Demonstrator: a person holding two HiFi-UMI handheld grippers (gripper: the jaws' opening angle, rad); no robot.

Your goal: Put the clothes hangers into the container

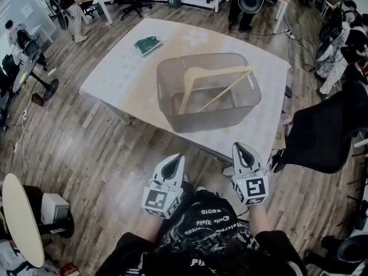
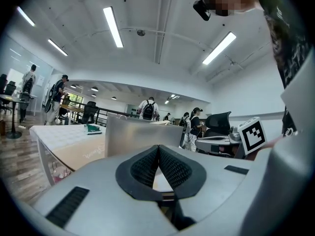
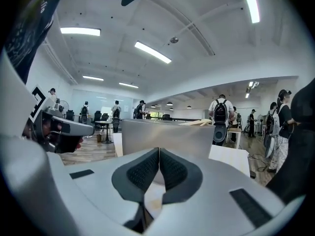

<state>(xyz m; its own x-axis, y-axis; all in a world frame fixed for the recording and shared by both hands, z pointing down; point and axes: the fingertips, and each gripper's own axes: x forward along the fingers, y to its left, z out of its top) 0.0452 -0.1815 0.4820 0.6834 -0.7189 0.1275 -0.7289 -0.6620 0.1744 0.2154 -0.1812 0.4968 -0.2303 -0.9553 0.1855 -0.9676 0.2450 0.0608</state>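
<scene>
I held both tools low in front of me, short of the white rectangular table [image 1: 115, 82]. The left hand-held gripper [image 1: 176, 158] was clenched, its dark ribbed pads [image 2: 143, 167] pressed together on nothing. The right hand-held gripper [image 1: 241, 148] was likewise clenched and empty. The pale wooden clothes hangers [image 1: 215, 72] sat inside the translucent grey plastic container [image 1: 172, 117], propped up to its far rim (how many, I could not tell). The container stood on the table toward its nearer edge, apart from both grippers. A flat green object [image 1: 148, 45] lay on the table beyond it.
</scene>
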